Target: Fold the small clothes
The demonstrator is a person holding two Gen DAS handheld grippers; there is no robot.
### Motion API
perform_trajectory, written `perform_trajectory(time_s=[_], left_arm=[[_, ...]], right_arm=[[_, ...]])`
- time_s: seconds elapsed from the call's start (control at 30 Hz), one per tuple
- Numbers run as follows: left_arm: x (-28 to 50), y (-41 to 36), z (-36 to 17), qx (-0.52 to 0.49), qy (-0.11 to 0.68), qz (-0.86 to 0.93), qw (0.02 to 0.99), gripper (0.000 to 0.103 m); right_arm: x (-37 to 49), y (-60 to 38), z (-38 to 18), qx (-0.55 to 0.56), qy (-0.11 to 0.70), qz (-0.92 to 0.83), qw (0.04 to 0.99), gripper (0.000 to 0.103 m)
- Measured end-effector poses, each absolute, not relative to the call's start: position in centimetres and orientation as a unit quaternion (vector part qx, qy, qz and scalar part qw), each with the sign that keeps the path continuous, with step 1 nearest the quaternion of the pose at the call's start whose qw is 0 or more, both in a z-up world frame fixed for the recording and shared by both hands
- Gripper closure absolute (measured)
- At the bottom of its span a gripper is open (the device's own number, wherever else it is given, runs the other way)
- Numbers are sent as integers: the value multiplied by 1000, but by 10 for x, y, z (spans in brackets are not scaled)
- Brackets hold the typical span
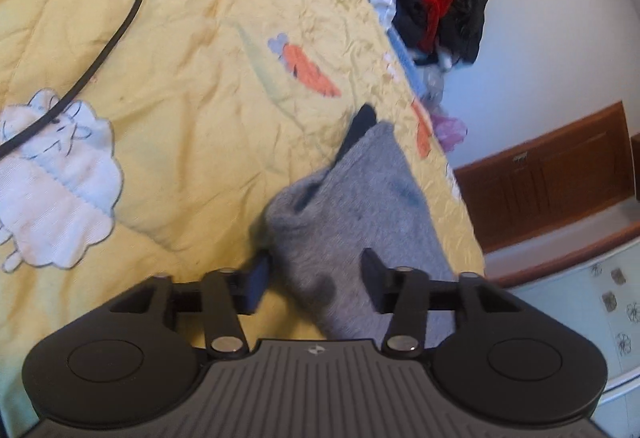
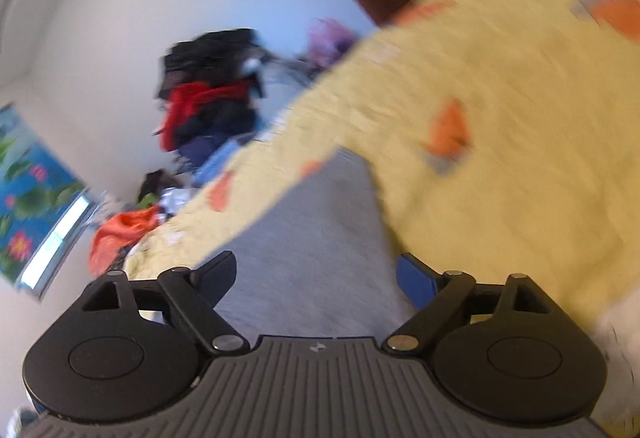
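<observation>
- Grey garment [image 1: 360,214] lies on the yellow quilt [image 1: 192,86] near its edge, between the parted fingers of the left gripper [image 1: 316,278]; the pads do not look pressed on it, so it seems released, likely set down for a fold.
- Right gripper [image 2: 316,278] hangs over the same grey cloth with jaws wide apart, grasping nothing.
- Quilt is crinkled, with carrot and sheep patches; a black cable [image 1: 120,22] crosses it.
- Heap of unfolded clothes [image 1: 432,6] waits at the far edge, before a pale wall and wooden panelling [image 1: 552,174].
</observation>
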State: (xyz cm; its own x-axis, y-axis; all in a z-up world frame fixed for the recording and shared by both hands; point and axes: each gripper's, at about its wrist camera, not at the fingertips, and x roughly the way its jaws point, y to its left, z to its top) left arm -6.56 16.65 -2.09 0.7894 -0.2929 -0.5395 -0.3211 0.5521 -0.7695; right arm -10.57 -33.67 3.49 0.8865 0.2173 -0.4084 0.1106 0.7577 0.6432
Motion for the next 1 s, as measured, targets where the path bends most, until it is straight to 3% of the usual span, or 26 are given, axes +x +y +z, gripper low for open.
perform_trajectory(time_s=[0.07, 0.1, 0.13, 0.17, 0.3, 0.5, 0.67, 0.73, 0.9, 0.93, 0.97, 1.0], left_arm=[[-58, 158, -15, -448, 309, 38, 838, 47], [-53, 154, -14, -429, 306, 54, 848, 54], [-47, 149, -12, -408, 308, 67, 857, 64], [-40, 143, -10, -378, 319, 78, 866, 96], [-33, 110, 6, -254, 317, 101, 908, 95], [-57, 14, 34, 17, 234, 25, 972, 95], [-57, -8, 23, 49, 251, 5, 967, 95], [-57, -5, 24, 42, 253, 3, 966, 95], [-58, -6, 23, 52, 249, -10, 967, 95], [-57, -5, 22, 53, 250, -12, 967, 95], [-56, -5, 22, 53, 252, -12, 966, 95], [-54, -5, 22, 52, 253, -14, 966, 95]], right_arm=[[-96, -326, 46, 333, 234, 52, 912, 16], [-91, -321, 49, 328, 235, 64, 913, 16], [-86, -314, 53, 323, 238, 76, 913, 16], [-80, -308, 56, 320, 244, 87, 911, 16], [-42, -269, 67, 299, 289, 139, 899, 16], [57, -166, 84, 202, 419, 277, 841, 16], [128, -87, 62, 171, 537, 323, 760, 23], [134, -65, 52, 137, 555, 307, 761, 33], [133, -32, 46, 78, 554, 316, 766, 46], [133, -29, 45, 64, 548, 312, 773, 53], [134, -28, 44, 49, 539, 311, 781, 79], [138, -29, 41, 35, 530, 314, 787, 85]])
